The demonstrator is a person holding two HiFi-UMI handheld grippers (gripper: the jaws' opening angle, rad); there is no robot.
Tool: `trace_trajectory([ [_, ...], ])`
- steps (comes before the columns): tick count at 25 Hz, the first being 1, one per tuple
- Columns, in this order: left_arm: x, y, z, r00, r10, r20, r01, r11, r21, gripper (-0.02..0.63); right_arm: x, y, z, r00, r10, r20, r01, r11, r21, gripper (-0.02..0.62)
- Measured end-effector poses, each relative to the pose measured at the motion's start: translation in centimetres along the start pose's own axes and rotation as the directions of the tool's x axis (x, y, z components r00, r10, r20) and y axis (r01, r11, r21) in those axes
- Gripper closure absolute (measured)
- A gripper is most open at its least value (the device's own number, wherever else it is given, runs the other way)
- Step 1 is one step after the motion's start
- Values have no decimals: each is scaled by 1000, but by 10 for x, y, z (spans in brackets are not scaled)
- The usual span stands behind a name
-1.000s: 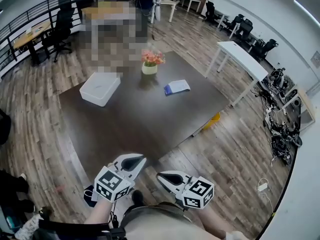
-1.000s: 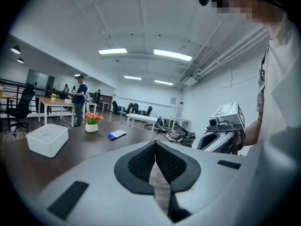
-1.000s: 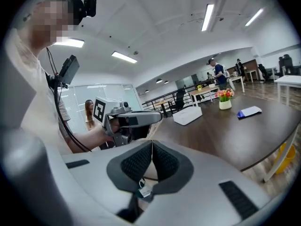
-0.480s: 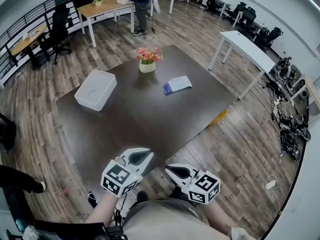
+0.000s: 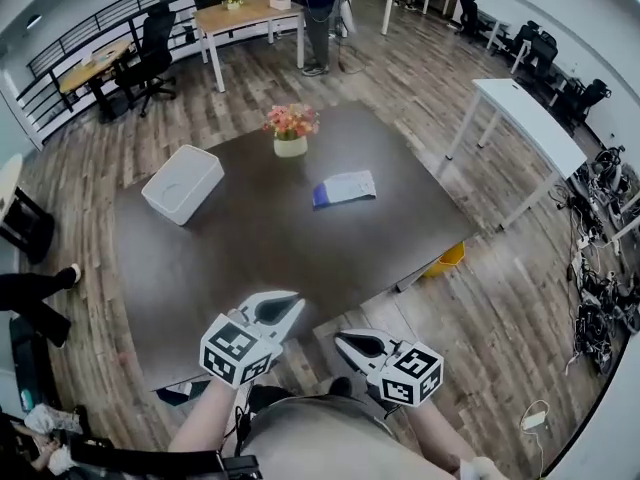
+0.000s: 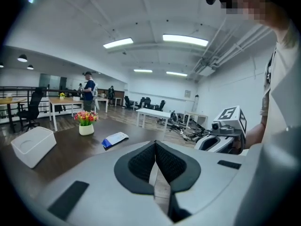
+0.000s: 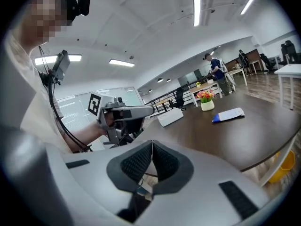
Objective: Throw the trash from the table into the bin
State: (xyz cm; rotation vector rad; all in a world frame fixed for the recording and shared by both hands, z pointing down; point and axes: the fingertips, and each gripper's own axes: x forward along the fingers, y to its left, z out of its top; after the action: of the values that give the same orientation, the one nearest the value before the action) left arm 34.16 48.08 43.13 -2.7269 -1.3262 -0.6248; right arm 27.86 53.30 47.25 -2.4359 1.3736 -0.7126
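A blue-and-white packet (image 5: 343, 189) lies flat on the dark brown table (image 5: 240, 258), right of its middle. A white open-topped bin (image 5: 183, 183) stands on the table's far left part. My left gripper (image 5: 288, 302) hovers at the table's near edge, shut and empty. Just off that edge to the right, my right gripper (image 5: 342, 339) is shut too, with nothing in it. In the left gripper view the jaws (image 6: 155, 147) meet, and the packet (image 6: 114, 139) and bin (image 6: 32, 145) lie well ahead. In the right gripper view the jaws (image 7: 151, 147) also meet, far from the packet (image 7: 228, 115).
A pot of flowers (image 5: 291, 128) stands at the table's far side. A yellow container (image 5: 450, 259) sits on the floor under the right edge. A person (image 5: 322, 8) stands by wooden desks behind; white desks, office chairs and floor cables lie to the right.
The table has drawn nearer in the head view; both grippers have come forward to its near edge, still shut. Nothing on the table has moved.
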Motion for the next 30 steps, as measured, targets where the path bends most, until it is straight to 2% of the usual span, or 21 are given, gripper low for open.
trace_trajectory([
  [6, 46, 9, 4, 997, 70, -22, -71, 996, -45, 592, -13, -64, 20, 999, 31, -24, -31, 999, 11, 578],
  [9, 55, 29, 6, 994, 110, -18, -111, 992, -61, 592, 0, -89, 25, 999, 17, -38, -16, 1000, 13, 578],
  [15, 60, 88, 28, 987, 155, 31, -151, 982, -109, 592, 35, -118, 68, 997, 3, -71, -6, 999, -52, 578],
  [19, 72, 119, 33, 989, 141, 47, -135, 984, -116, 592, 60, -152, 84, 992, -58, -113, 49, 996, -77, 578],
  [24, 94, 157, 23, 983, 179, 35, -173, 975, -139, 592, 92, -214, 92, 982, -120, -147, 108, 991, -84, 578],
  [27, 106, 175, 22, 973, 231, 17, -226, 963, -145, 592, 110, -257, 100, 976, -124, -180, 108, 990, -94, 577],
  [30, 115, 184, 27, 954, 300, 6, -295, 941, -166, 592, 122, -304, 116, 967, -150, -205, 125, 984, -129, 577],
])
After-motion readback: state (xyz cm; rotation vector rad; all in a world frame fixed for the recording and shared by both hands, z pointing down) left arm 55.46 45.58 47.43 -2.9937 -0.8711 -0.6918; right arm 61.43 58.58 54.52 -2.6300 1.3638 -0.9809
